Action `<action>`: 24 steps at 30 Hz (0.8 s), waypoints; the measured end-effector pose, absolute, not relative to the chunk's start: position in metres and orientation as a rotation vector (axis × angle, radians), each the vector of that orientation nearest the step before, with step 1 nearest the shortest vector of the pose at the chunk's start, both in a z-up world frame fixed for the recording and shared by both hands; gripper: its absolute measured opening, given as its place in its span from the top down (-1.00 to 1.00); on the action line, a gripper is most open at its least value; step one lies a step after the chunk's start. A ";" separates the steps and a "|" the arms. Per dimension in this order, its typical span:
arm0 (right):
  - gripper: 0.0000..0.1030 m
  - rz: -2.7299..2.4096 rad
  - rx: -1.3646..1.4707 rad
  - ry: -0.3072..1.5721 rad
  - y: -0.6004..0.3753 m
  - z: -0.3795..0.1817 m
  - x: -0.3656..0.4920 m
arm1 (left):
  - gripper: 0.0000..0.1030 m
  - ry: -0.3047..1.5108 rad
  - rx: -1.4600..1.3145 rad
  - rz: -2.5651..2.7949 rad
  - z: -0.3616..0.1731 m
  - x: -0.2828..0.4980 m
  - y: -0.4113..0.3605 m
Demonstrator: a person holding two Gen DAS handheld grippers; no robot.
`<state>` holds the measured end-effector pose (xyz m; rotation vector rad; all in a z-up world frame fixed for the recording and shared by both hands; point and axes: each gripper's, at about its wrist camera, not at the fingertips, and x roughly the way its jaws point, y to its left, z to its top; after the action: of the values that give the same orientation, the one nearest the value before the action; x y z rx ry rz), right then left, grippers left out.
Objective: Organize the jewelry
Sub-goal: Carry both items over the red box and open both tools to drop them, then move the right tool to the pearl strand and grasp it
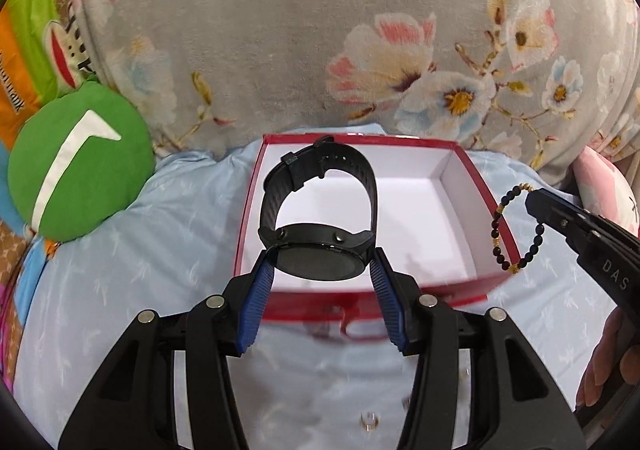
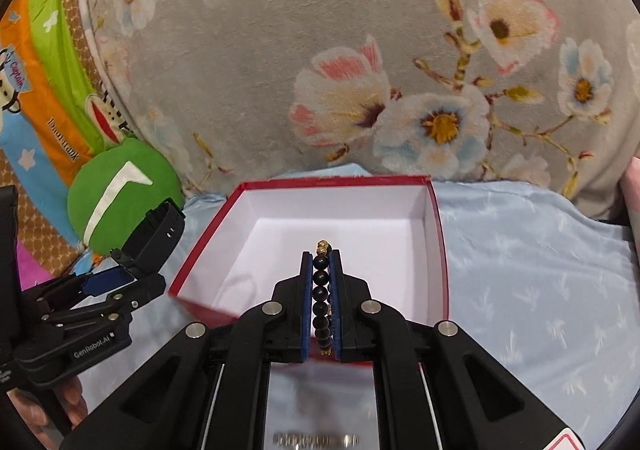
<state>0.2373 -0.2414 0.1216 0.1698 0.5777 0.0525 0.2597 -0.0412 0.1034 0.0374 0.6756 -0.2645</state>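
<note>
Left tool (image 1: 320, 270) clamped on black watch (image 1: 316, 250); right tool (image 2: 321, 262) pinching bead bracelet (image 2: 321, 294), full loop only from left wrist.

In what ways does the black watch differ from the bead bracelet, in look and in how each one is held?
The watch has one wide black strap and a round case; the bracelet is a thin ring of small dark beads with a few gold ones. The left tool holds the watch by its case with jaws well apart; the right tool is nearly closed on the bracelet. Both are dark, both are lifted, and neither lies in the red box yet.
</note>
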 end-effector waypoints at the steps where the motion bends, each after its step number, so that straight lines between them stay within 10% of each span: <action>1: 0.86 0.056 0.177 0.585 -0.243 0.120 0.247 | 0.06 0.684 0.043 -0.269 0.101 0.274 -0.047; 10: 0.82 0.035 0.182 0.672 -0.252 0.075 0.321 | -0.01 0.739 0.065 -0.272 0.059 0.351 -0.071; 14: 0.30 -0.013 0.164 0.657 -0.254 0.066 0.326 | -0.78 0.707 0.043 -0.236 0.058 0.360 -0.067; 24: -0.02 0.021 0.175 0.574 -0.246 0.090 0.250 | -0.81 0.665 0.001 -0.194 0.089 0.304 -0.023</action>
<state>0.2501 -0.2461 0.0901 0.1754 0.5738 0.0213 0.3041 -0.0231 0.0890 0.0011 0.6645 -0.1935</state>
